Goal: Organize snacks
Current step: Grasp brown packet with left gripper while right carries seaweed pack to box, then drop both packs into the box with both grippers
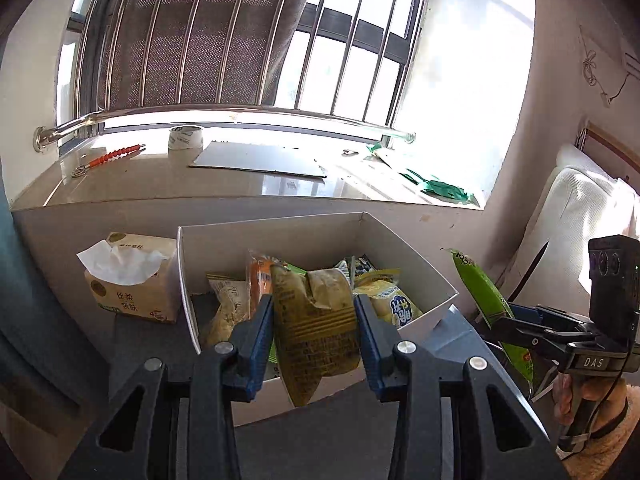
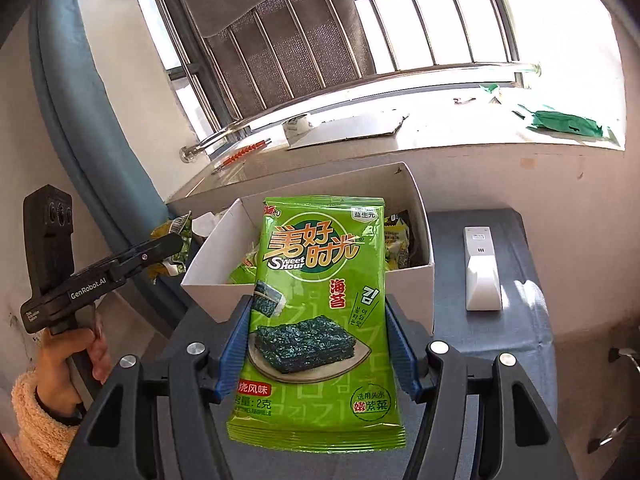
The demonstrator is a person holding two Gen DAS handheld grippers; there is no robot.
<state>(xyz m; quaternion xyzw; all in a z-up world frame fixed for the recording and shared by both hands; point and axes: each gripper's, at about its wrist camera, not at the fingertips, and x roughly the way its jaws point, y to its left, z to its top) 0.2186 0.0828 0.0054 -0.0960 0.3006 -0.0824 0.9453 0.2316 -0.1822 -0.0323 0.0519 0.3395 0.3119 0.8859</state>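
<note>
- Snacks in crinkly plastic packets fill an open white cardboard box (image 1: 404,256) that stands on a grey table top (image 2: 516,344), close under a pale stone window sill (image 1: 160,184).
- Left gripper (image 1: 314,312): its blue-padded jaws are clamped on an olive-yellow snack packet (image 1: 316,320), held upright above the near part of the box.
- Right gripper (image 2: 318,340): its blue-padded jaws press both side edges of a flat bright-green seaweed snack packet (image 2: 320,320), held upright in front of the box's near wall, printed face toward the camera.
- Inside the box lie a pale-yellow packet with blue lettering (image 1: 394,300), an orange packet (image 1: 260,276) and a cream packet (image 1: 230,300), leaning against one another.
- A soft pack of white tissues (image 1: 132,280) sits on the table just left of the box, touching or nearly touching its wall.
- A white remote control (image 2: 482,268) lies on the table to the right of the box, apart from it.
- On the sill rest a roll of clear tape (image 1: 186,138), a flat sheet of grey cardboard (image 1: 260,160), an orange-beaded rod (image 1: 116,156) and crumpled green plastic (image 1: 436,184).
- A person's hand (image 2: 76,356), in a fluffy cream sleeve (image 2: 40,424), grips the left tool's handle.
</note>
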